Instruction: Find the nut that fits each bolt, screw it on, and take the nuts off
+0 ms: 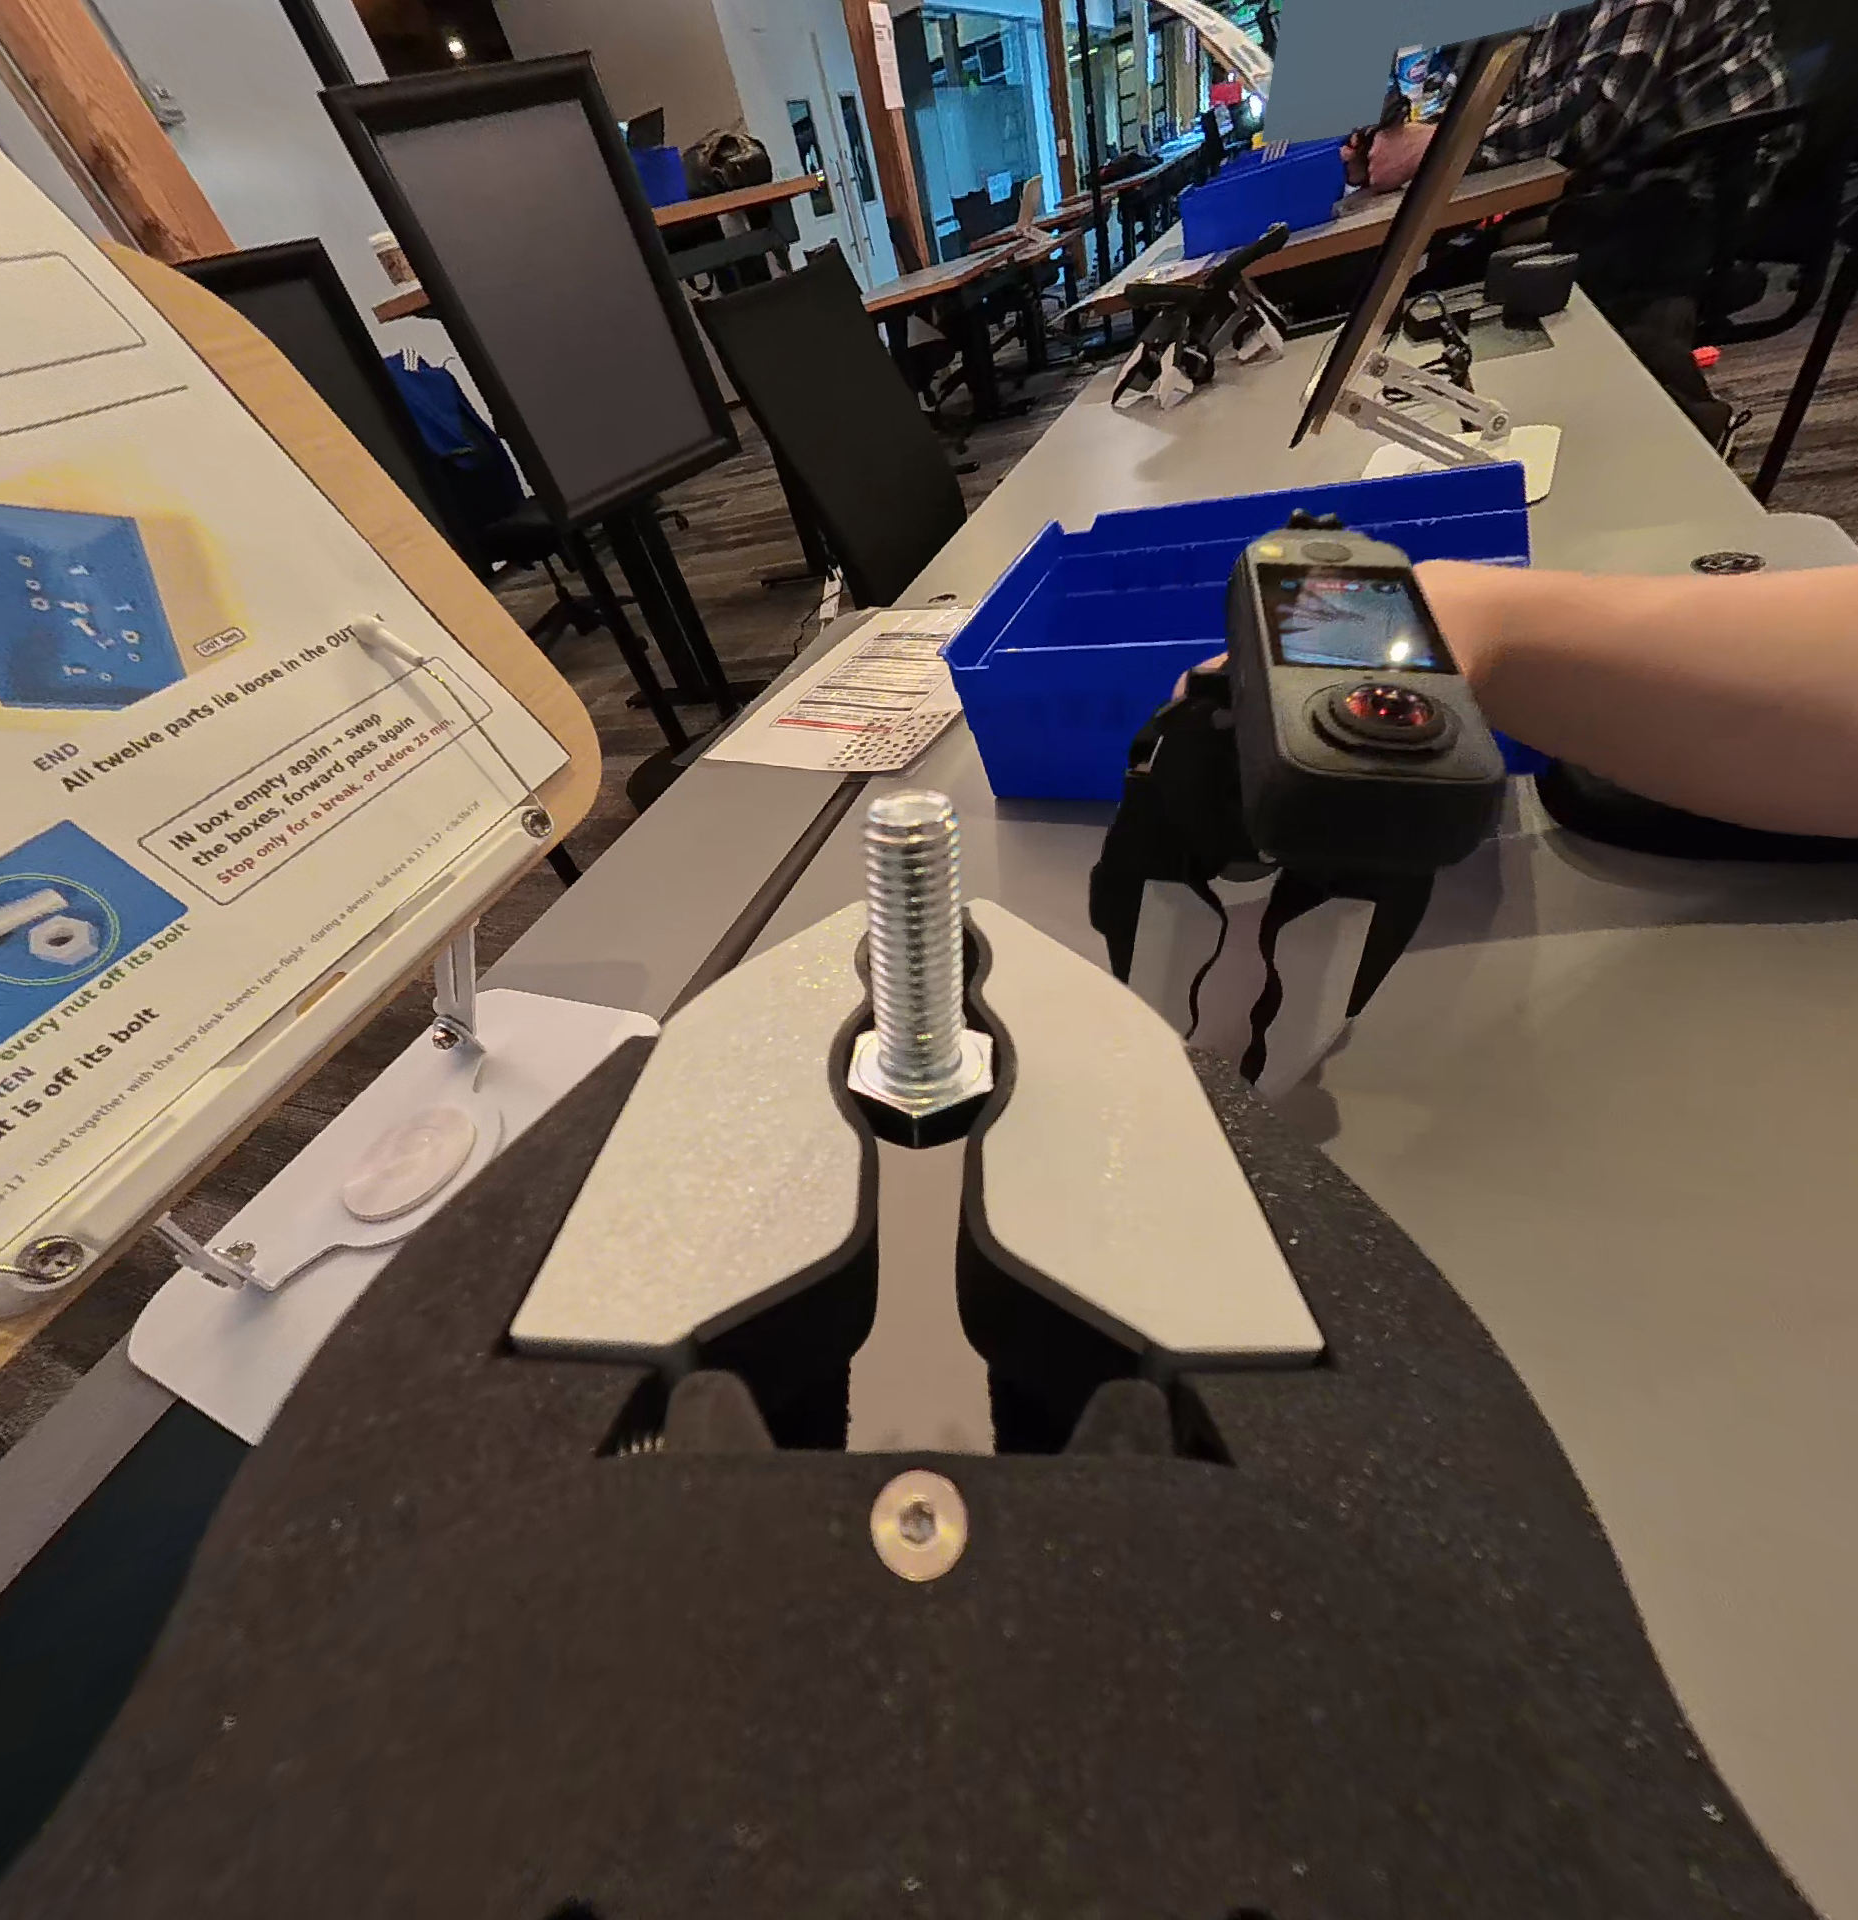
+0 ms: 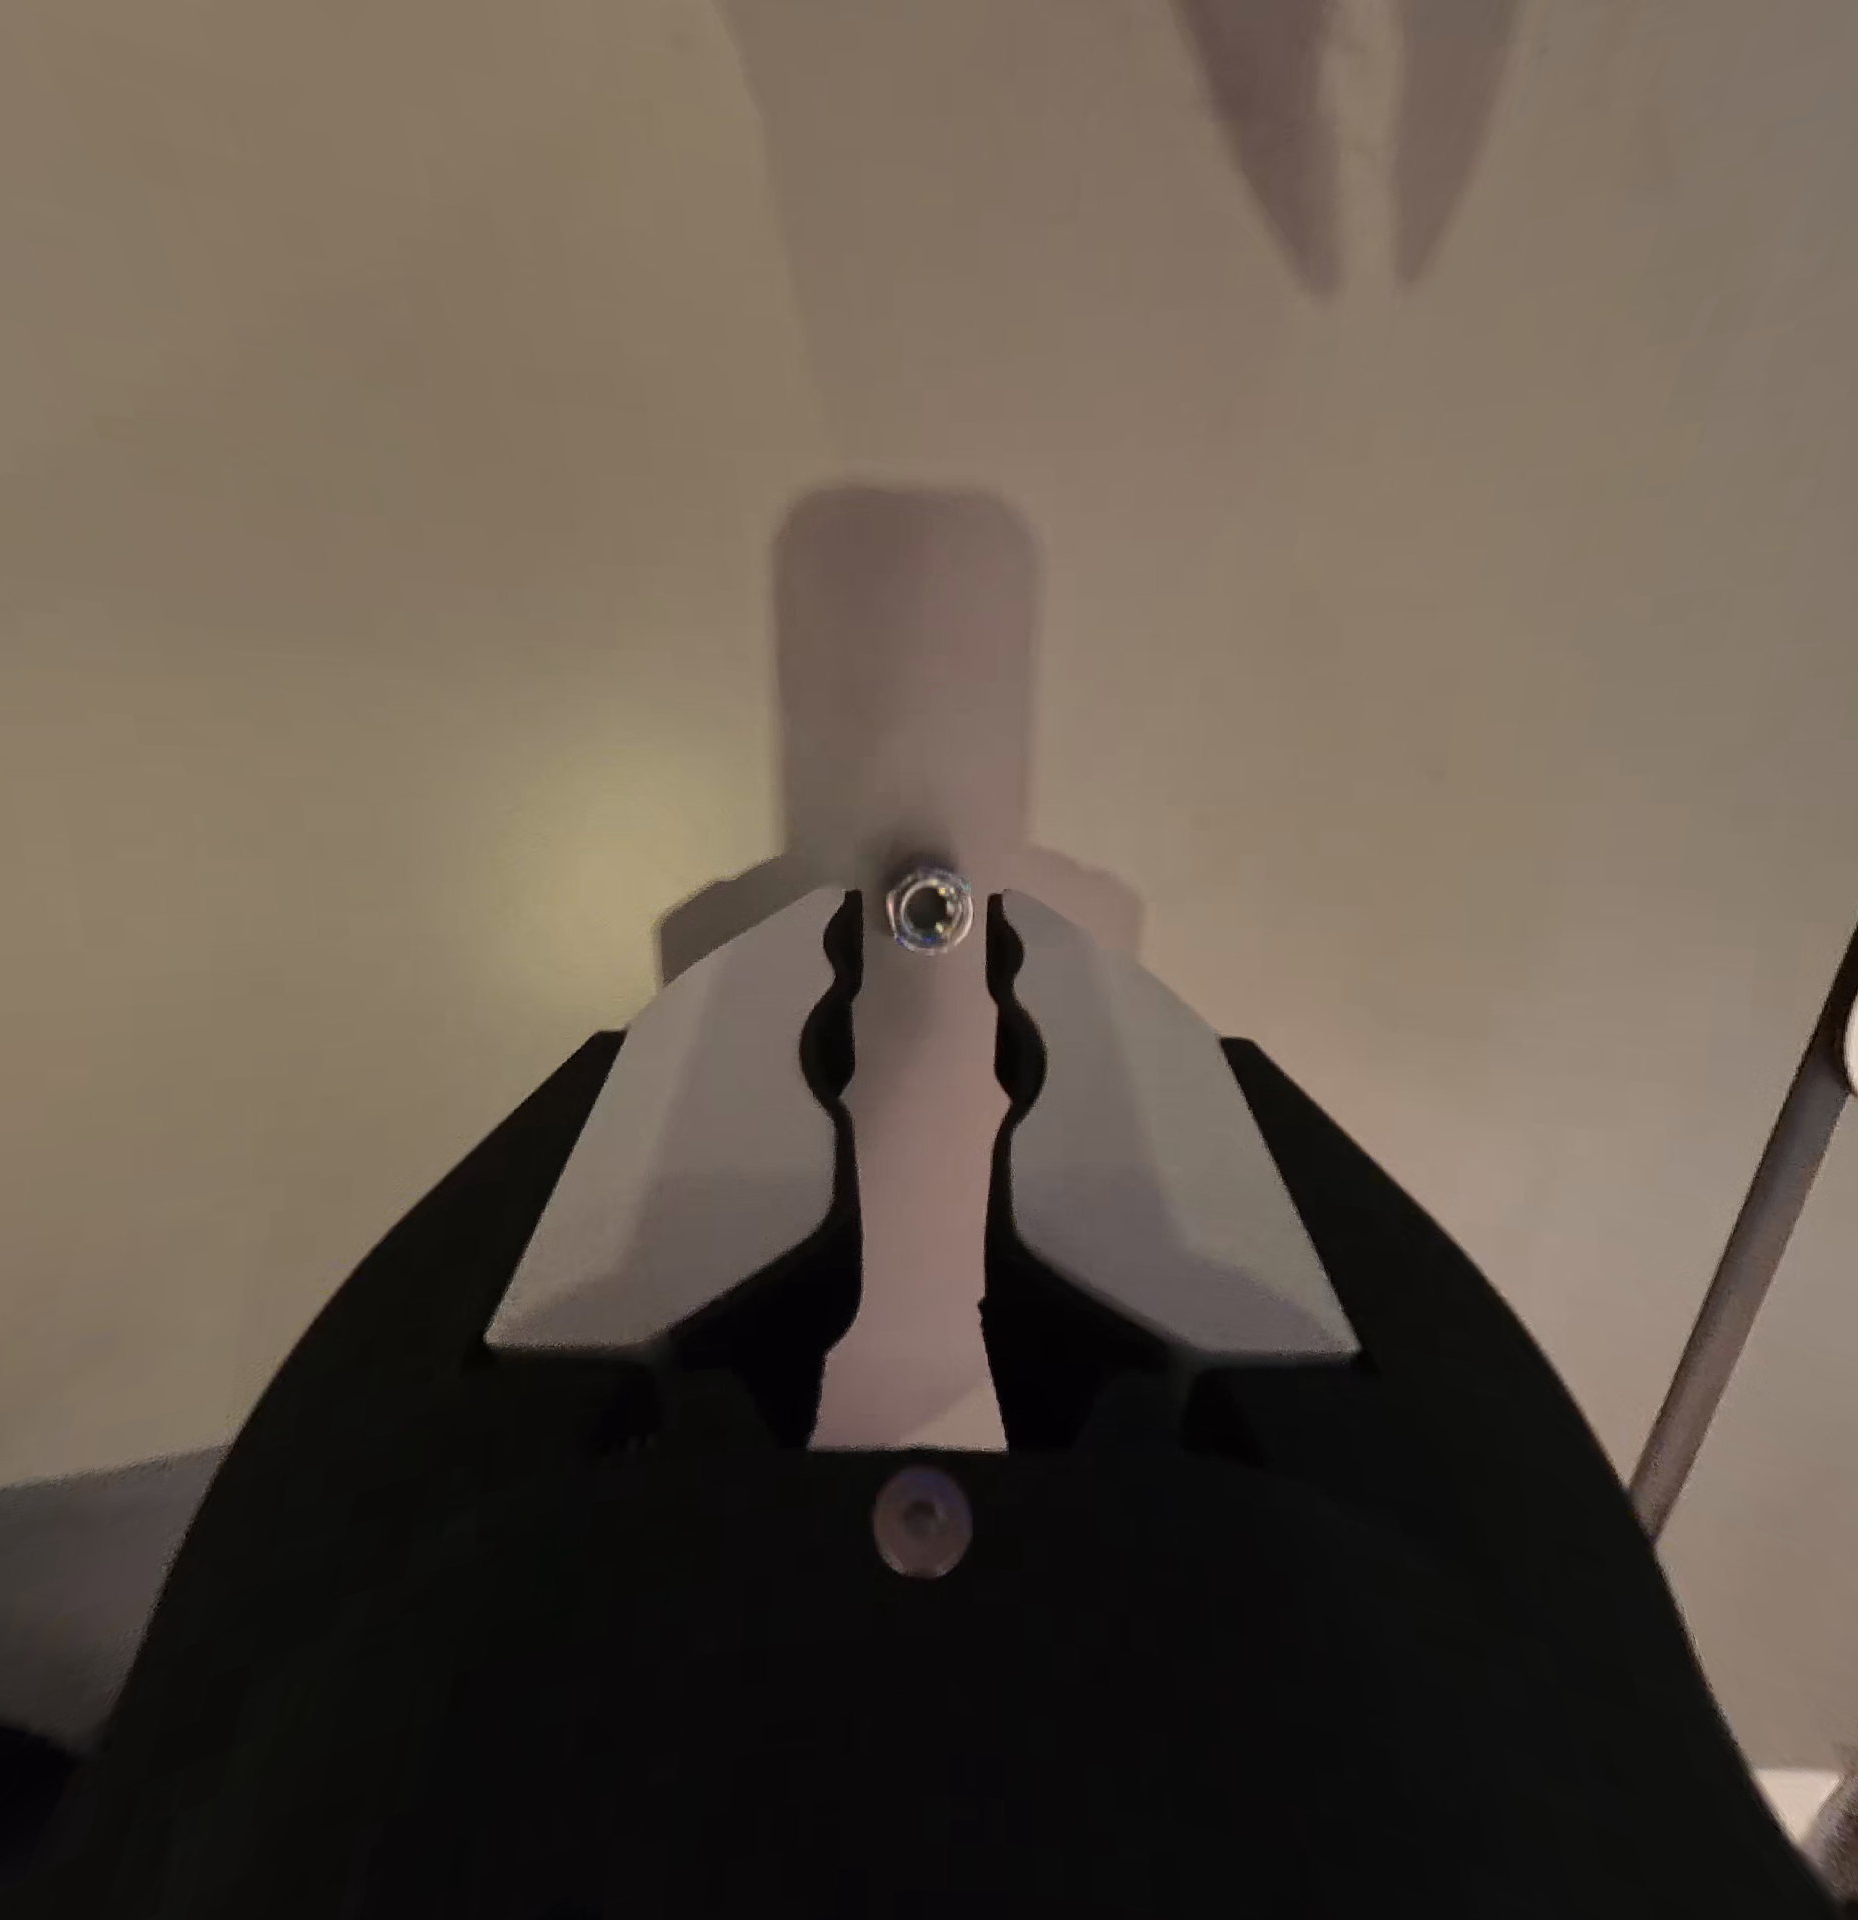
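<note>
Stretching away from the near edge, a long grey table [image 1: 1527, 1143] runs toward the back of an open office, where rows of desks, black chairs and dark framed boards on stands fill the floor. On the table sit a blue bin [image 1: 1091, 665], a printed sheet [image 1: 852, 696] just left of it, and farther off a leaning panel on a white stand [image 1: 1424, 405]. At the left edge an instruction board [image 1: 229, 675] on a wooden backing tilts over its white foot. Carpet shows below the table edge.

The left gripper [image 1: 920, 997] is clenched on a silver bolt [image 1: 912, 935]. Its hex head sits pinched in the notch between the two grey fingers [image 1: 717, 1122], and the threaded shank stands straight up, long axis vertical, tip pointing at the ceiling, clear of the fingers above the head.

The right gripper [image 1: 1268, 1029] shows beyond it in the left wrist view, tips pointed down at the table just in front of the blue bin, a black camera [image 1: 1361, 686] on its back and a person's forearm [image 1: 1652, 707] reaching in from the right. In the right wrist view its fingers [image 2: 717, 1122] stand apart, released, with a small silver nut [image 2: 927, 912] lying flat on the table between the tips, bore facing up toward the lens. A narrow gap remains on each side of the nut, so nothing is gripped. That view is dim and soft, with the gripper's shadow on the tabletop.
</note>
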`<state>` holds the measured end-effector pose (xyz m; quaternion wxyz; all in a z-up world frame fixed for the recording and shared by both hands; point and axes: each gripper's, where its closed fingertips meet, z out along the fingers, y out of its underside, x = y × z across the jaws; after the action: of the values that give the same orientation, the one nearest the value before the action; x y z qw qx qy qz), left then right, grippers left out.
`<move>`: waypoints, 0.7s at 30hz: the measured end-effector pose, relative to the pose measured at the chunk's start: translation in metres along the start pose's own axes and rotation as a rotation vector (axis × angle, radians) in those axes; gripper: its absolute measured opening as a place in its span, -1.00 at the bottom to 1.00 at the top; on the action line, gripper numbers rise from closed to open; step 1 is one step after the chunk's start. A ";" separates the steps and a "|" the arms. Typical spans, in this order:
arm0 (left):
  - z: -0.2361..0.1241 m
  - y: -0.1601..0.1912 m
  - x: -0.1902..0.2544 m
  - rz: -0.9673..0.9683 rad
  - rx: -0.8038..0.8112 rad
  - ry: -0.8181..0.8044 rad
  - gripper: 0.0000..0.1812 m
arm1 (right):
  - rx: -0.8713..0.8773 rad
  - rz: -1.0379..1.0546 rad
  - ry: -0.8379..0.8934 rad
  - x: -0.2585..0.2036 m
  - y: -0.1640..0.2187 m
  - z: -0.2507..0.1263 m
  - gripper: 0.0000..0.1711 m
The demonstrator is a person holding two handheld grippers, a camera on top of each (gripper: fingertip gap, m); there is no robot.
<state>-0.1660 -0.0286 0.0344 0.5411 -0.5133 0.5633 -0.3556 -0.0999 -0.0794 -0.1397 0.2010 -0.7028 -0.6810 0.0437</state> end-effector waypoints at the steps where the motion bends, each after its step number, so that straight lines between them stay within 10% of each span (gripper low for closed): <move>1: 0.000 0.000 0.000 0.002 -0.001 0.001 -0.89 | 0.014 -0.010 -0.008 0.000 -0.003 0.002 -0.74; 21: 0.002 0.007 0.002 -0.035 -0.018 0.044 -0.89 | -0.004 0.053 -0.075 0.002 0.006 0.014 -0.80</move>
<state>-0.1656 -0.0288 0.0269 0.5175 -0.5198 0.5693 -0.3712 -0.0985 -0.0744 -0.1545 0.1729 -0.7189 -0.6692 0.0740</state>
